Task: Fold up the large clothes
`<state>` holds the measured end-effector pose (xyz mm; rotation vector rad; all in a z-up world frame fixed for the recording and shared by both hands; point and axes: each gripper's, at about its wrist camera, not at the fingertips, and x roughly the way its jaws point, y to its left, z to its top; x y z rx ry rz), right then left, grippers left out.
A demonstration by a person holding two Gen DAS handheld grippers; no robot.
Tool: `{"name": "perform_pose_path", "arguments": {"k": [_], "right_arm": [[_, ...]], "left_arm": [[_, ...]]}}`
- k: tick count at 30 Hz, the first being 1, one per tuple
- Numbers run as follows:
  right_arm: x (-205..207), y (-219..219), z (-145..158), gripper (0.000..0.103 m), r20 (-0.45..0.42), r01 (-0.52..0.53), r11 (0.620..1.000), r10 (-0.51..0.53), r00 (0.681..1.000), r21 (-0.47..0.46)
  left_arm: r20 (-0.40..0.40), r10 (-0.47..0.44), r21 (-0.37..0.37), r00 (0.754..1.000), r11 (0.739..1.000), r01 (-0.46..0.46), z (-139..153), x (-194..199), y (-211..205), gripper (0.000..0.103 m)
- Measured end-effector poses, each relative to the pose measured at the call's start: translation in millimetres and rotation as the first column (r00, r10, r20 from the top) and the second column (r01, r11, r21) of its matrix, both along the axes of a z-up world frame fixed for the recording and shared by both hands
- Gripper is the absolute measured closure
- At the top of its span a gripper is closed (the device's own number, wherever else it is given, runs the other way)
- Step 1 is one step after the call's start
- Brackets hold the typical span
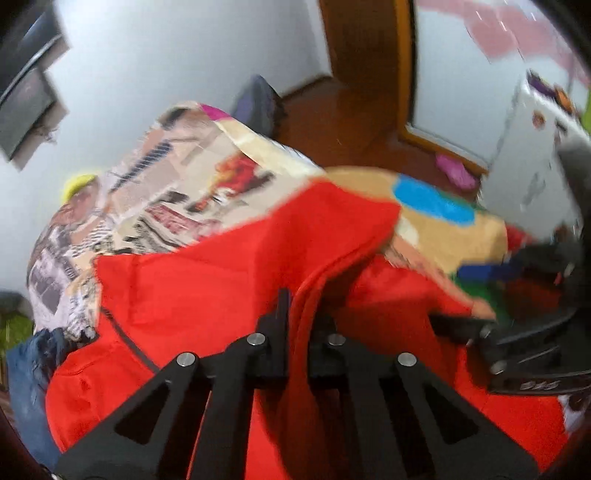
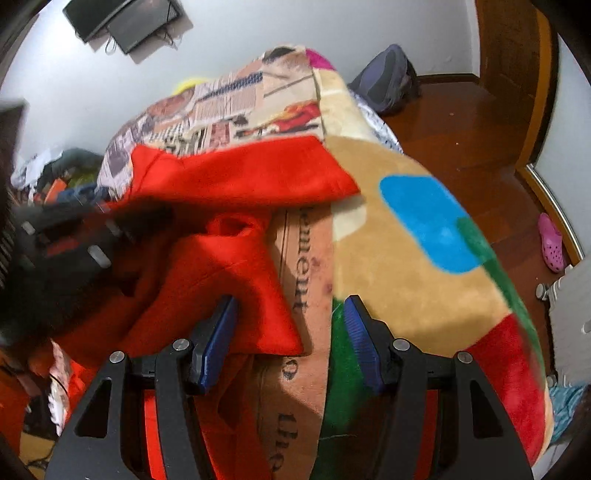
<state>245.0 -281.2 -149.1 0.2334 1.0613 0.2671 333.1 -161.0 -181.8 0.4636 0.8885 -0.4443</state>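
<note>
A large red garment (image 1: 207,291) lies on a bed covered by a patterned blanket (image 1: 177,184). My left gripper (image 1: 301,314) is shut on a fold of the red garment and holds it up. In the right wrist view the red garment (image 2: 236,177) lies folded over the blanket (image 2: 417,273), with a corner hanging toward me. My right gripper (image 2: 290,314) is open, its blue pads (image 2: 221,332) on either side of the garment's corner and the blanket, gripping nothing. The left gripper shows blurred at the left of that view (image 2: 70,236). The right gripper shows at the right of the left wrist view (image 1: 517,347).
The bed's right edge drops to a wooden floor (image 2: 461,122) with a pink shoe (image 2: 552,243) and a grey backpack (image 2: 388,77). A white cabinet (image 1: 528,155) stands right. A screen (image 2: 125,18) hangs on the wall. Other clothes (image 2: 62,173) are piled at left.
</note>
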Motion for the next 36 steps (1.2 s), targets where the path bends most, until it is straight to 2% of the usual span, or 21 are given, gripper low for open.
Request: {"name": "perform_pose_path", "arguments": {"k": [3, 7, 10, 12, 16, 17, 19, 20, 22, 24, 26, 28, 32, 34, 36], "right_arm": [[-2.5, -0.4, 0.4, 0.047, 0.012, -0.018, 1.0, 0.018, 1.0, -0.02], [-2.4, -2.2, 2.1, 0.047, 0.007, -0.033, 0.999, 0.033, 0.999, -0.02], [-4.1, 0.2, 4.2, 0.047, 0.011, -0.056, 0.998, 0.057, 0.998, -0.003], [-5.9, 5.9, 6.2, 0.047, 0.021, -0.074, 0.997, 0.075, 0.997, -0.013], [-8.0, 16.3, 7.4, 0.047, 0.03, -0.109, 0.994, 0.11, 0.993, -0.021], [-9.1, 18.4, 7.8, 0.047, 0.031, -0.119, 0.993, 0.12, 0.992, -0.026], [-9.2, 21.2, 7.9, 0.047, 0.031, -0.126, 0.991, 0.127, 0.991, -0.038], [-9.6, 22.1, 8.2, 0.047, 0.033, -0.126, 0.991, 0.128, 0.991, -0.05], [-7.9, 23.0, 9.0, 0.047, 0.031, -0.127, 0.99, 0.129, 0.991, -0.062], [-7.4, 22.9, 10.6, 0.047, 0.027, -0.126, 0.989, 0.128, 0.991, -0.073], [-8.0, 23.8, 13.7, 0.047, 0.029, -0.124, 0.988, 0.127, 0.991, -0.091], [-10.4, 24.5, 19.5, 0.047, 0.04, -0.115, 0.987, 0.121, 0.992, -0.114], [-14.9, 25.4, 38.4, 0.047, 0.085, -0.106, 0.988, 0.115, 0.99, -0.112], [-16.2, 29.1, 45.8, 0.047, 0.104, -0.109, 0.988, 0.121, 0.987, -0.111], [-19.3, 34.5, 50.5, 0.047, 0.118, -0.123, 0.984, 0.138, 0.983, -0.125]], "left_arm": [[0.066, 0.076, -0.078, 0.995, 0.994, -0.071, 33.1, -4.7, 31.2, 0.099], [0.125, 0.222, -0.184, 0.967, 0.963, -0.197, 72.1, -25.3, 91.8, 0.099], [0.115, 0.328, -0.212, 0.938, 0.93, -0.299, 74.3, -45.6, 130.7, 0.099], [0.082, 0.385, -0.222, 0.919, 0.906, -0.359, 64.7, -60.8, 151.4, 0.099], [-0.052, 0.486, -0.215, 0.873, 0.848, -0.485, 17.9, -92.1, 186.9, 0.099], [-0.084, 0.504, -0.198, 0.86, 0.837, -0.51, 2.2, -99.6, 193.3, 0.095], [-0.141, 0.537, -0.131, 0.832, 0.823, -0.553, -30.7, -110.3, 202.1, 0.092], [-0.169, 0.542, -0.11, 0.823, 0.819, -0.563, -42.8, -114.3, 205.6, 0.084], [-0.221, 0.537, -0.086, 0.814, 0.821, -0.565, -62.0, -119.6, 209.5, 0.077], [-0.192, 0.535, -0.062, 0.823, 0.83, -0.554, -62.3, -121.3, 209.4, 0.067], [-0.138, 0.538, 0.004, 0.832, 0.84, -0.542, -57.4, -117.3, 204.8, 0.038], [-0.088, 0.503, 0.03, 0.86, 0.864, -0.502, -49.7, -111.4, 197.1, 0.035], [-0.046, 0.43, 0.103, 0.902, 0.9, -0.424, -48.1, -89.9, 185.1, 0.035], [-0.057, 0.382, 0.122, 0.923, 0.92, -0.373, -50.5, -75.0, 176.0, 0.035], [-0.076, 0.355, 0.137, 0.932, 0.929, -0.343, -55.2, -58.7, 169.1, 0.035]]}}
